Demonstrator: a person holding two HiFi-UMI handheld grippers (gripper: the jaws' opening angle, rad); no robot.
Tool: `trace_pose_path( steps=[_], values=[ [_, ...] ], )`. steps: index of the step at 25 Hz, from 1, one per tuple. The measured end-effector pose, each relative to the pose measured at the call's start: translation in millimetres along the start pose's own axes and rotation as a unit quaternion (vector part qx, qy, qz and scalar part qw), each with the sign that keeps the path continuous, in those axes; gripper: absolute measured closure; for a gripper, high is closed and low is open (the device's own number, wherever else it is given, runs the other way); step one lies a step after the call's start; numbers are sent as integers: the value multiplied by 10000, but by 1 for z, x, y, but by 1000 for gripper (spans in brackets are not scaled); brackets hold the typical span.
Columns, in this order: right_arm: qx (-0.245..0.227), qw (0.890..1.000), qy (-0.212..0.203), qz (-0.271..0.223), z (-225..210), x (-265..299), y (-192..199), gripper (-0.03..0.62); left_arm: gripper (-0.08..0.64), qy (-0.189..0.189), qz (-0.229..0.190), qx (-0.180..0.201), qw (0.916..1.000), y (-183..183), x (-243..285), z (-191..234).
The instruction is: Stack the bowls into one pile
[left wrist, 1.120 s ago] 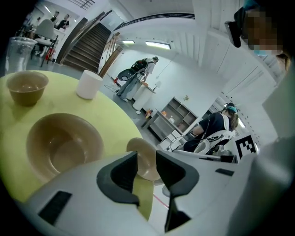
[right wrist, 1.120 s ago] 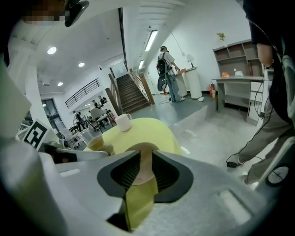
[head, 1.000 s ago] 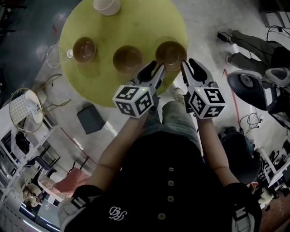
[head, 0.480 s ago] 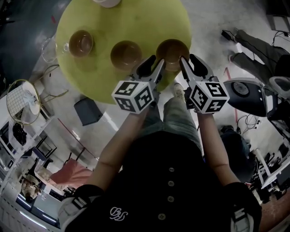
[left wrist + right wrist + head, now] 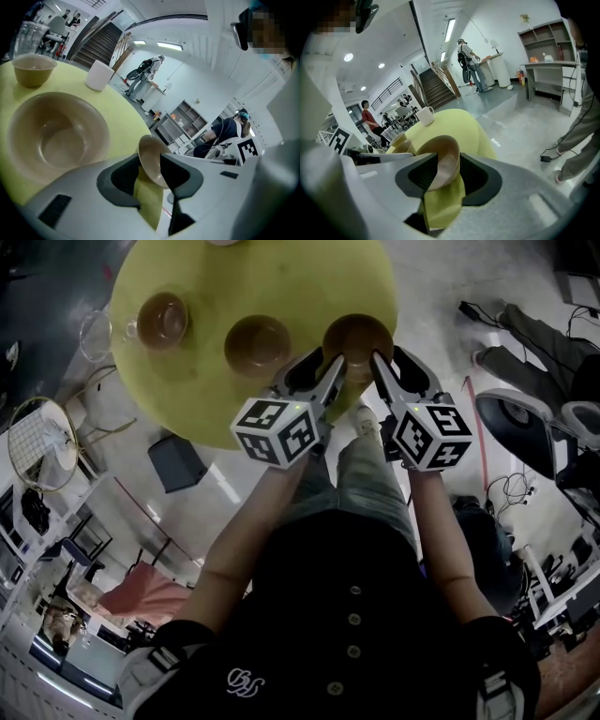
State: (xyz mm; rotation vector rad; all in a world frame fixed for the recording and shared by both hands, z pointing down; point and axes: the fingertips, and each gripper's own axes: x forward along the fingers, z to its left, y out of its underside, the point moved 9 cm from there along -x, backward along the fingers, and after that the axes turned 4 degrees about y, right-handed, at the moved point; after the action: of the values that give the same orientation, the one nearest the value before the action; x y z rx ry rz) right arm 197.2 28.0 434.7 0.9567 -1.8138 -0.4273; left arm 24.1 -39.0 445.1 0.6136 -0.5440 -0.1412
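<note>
Three brown bowls stand in a row on the round yellow-green table: left bowl, middle bowl, right bowl. Both grippers are at the right bowl's near rim. My left gripper is open at its left side; in the left gripper view the right bowl shows between the jaws, with bare table beside it. My right gripper is open at its right side. The right gripper view has the right bowl between the spread jaws, its right wall close to one pad.
A white cup stands at the table's far side and a clear glass by the left bowl. On the floor are a dark box, a wire rack and cables. People stand in the background.
Both grippers have come forward from just short of the right bowl to its near rim. The bowls have not moved on the table.
</note>
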Motion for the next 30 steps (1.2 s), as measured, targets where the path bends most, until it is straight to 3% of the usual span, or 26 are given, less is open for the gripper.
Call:
trace_pose_path(
  steps=[13,30],
  values=[
    [-178,9995,-5,-257,26,-24,-11,456,428,244,-141,-46,9996,-9,-27,-14],
    [-409,9965,-338,-643,94,-12,-40,456,428,202,-564,541,9967,-68,-86,-5]
  ],
)
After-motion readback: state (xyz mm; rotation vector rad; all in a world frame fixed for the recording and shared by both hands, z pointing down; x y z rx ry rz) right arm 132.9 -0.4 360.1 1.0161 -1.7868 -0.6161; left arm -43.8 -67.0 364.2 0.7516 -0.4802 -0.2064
